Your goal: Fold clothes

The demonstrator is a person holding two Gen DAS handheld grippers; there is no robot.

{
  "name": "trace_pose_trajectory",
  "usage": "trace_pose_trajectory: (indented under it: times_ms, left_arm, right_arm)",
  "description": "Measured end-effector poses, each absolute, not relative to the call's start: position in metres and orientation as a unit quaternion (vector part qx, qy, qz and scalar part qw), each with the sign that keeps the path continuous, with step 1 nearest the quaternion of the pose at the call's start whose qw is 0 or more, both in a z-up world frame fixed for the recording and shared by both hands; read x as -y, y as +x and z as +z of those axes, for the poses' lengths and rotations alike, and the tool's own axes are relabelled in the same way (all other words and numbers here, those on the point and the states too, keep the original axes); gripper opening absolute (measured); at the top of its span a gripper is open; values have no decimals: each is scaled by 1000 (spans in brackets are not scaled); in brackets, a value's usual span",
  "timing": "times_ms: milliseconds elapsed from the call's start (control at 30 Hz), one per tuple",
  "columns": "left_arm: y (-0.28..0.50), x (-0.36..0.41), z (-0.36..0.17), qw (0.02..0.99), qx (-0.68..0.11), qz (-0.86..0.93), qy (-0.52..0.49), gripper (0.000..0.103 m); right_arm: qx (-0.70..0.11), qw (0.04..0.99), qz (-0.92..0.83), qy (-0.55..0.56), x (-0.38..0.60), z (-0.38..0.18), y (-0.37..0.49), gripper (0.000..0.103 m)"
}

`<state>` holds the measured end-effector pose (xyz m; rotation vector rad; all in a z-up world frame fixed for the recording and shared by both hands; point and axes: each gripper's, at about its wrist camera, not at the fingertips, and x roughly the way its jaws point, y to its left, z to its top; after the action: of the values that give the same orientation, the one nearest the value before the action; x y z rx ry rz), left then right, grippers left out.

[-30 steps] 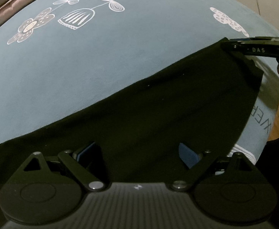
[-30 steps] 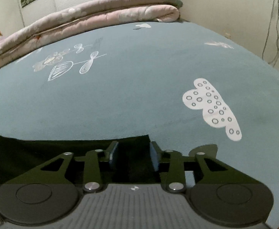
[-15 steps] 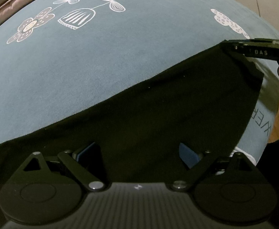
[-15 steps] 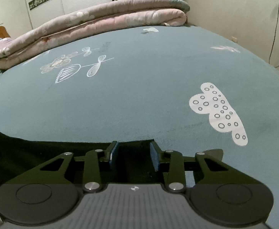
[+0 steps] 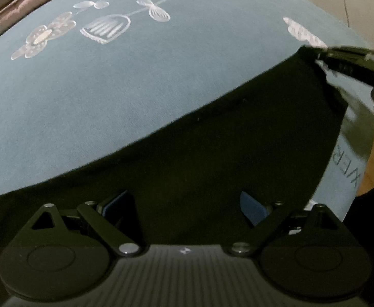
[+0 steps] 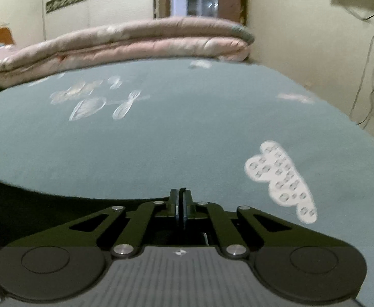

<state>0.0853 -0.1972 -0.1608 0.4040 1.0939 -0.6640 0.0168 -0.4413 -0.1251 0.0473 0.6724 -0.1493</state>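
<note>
My right tongs (image 6: 181, 204) are clamped on the far corner of the black garment (image 5: 212, 158), which lies flat along the near edge of the blue bedsheet (image 5: 110, 89). My left tongs (image 5: 185, 206) gape, empty, over the cloth. I judge no fold made yet; all folding remains.

The bed (image 6: 161, 153) lies wide and bare beyond the black garment (image 5: 212, 153): from the cloth's far edge onward, the blue-grey sheet with its printed flowers and clouds is flat, with nothing standing on it, so a hand-held gripper could sweep there freely. The one bulk on the bed is the folded pink quilt (image 6: 125, 46), stacked along the far end and well apart from the garment. Past the quilt, a wall closes the far side. To the right of the bed, cables (image 6: 366, 89) hang down another wall close to the mattress edge, leaving only a narrow strip there.
</note>
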Motion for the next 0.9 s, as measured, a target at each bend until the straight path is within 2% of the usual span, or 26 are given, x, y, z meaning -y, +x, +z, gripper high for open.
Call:
trace_pose_trajectory:
  times_ms: [333, 400, 600, 767, 833, 900]
  left_arm:
    - [80, 201, -170, 777, -509, -312, 199, 94]
    - [79, 201, -165, 779, -505, -316, 197, 94]
    - [74, 201, -154, 784, -494, -321, 199, 94]
    - [70, 203, -154, 779, -494, -324, 208, 94]
    - [70, 203, -153, 780, -494, -323, 209, 94]
    - [70, 203, -152, 781, -493, -322, 210, 94]
  right_arm:
    - [-352, 932, -87, 12, 443, -137, 24, 6]
    - [-342, 934, -101, 39, 450, -129, 16, 13]
    - [-291, 934, -134, 155, 480, -97, -23, 15]
    - [-348, 921, -123, 125, 459, -112, -32, 19]
    - [-365, 918, -119, 99, 450, -119, -30, 27]
    - [-377, 915, -113, 85, 445, -123, -27, 31]
